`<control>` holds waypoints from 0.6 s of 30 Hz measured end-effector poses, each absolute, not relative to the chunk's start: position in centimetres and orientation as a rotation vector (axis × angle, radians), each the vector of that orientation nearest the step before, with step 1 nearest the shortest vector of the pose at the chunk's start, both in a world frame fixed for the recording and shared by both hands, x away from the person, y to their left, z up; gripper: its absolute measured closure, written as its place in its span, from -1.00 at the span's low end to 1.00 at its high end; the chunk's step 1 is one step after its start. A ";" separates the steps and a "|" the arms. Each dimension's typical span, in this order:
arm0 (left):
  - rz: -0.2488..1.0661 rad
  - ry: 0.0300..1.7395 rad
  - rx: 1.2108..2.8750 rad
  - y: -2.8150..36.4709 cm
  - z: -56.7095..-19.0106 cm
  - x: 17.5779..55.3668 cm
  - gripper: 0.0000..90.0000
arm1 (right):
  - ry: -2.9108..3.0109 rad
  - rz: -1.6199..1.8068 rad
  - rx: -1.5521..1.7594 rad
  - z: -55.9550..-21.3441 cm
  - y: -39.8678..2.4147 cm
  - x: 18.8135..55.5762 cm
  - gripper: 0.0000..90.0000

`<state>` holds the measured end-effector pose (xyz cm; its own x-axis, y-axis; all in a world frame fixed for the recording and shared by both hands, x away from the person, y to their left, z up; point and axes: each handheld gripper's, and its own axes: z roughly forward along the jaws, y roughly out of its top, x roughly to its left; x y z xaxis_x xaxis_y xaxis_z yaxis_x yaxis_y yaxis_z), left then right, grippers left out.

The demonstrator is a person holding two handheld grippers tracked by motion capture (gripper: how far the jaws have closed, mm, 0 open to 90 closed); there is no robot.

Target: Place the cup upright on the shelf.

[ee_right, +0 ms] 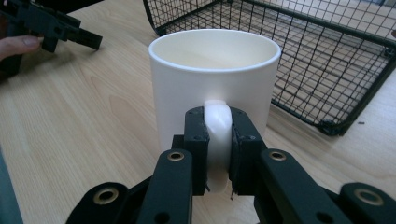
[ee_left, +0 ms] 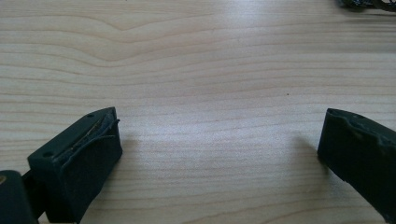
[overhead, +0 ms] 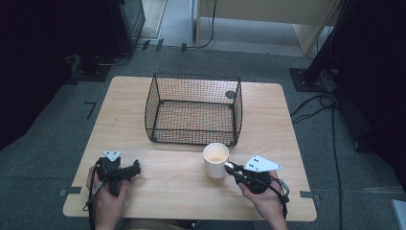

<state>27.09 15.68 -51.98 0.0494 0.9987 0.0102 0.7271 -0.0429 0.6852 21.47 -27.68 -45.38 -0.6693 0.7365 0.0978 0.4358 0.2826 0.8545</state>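
A white mug (overhead: 216, 159) stands upright just in front of the black wire basket (overhead: 193, 108) in the high view. My right gripper (overhead: 231, 168) is shut on the mug's handle. The right gripper view shows both black pads pressed on the white handle (ee_right: 218, 135), with the mug (ee_right: 215, 79) rising beyond them. My left gripper (overhead: 136, 169) rests at the table's front left, held by a hand. In the left gripper view its jaws stand wide apart over bare wood, and the left gripper (ee_left: 219, 140) holds nothing.
The wire basket sits mid-table, open at the top, a dark round mark near its far right corner. The wooden table (overhead: 163, 187) has bare surface between the two hands. Cables and dark stands lie on the floor around it.
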 end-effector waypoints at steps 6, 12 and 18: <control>0.697 1.729 1.823 15.7 -52.0 27.1 -1.00 | 2.234 1.354 1.048 -44.6 -27.1 22.1 0.79; 0.696 1.729 1.824 15.7 -52.0 27.1 -1.00 | 2.230 1.380 1.038 -43.4 -26.4 23.0 0.79; 0.697 1.729 1.823 15.7 -52.0 27.1 -1.00 | 2.234 1.387 1.026 -42.4 -26.0 23.6 0.79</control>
<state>27.09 15.68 -51.99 0.0486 0.9988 0.0100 0.7266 -0.0422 0.6858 23.59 -26.05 -42.38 -0.6921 0.7149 0.1000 0.4064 0.2715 0.8724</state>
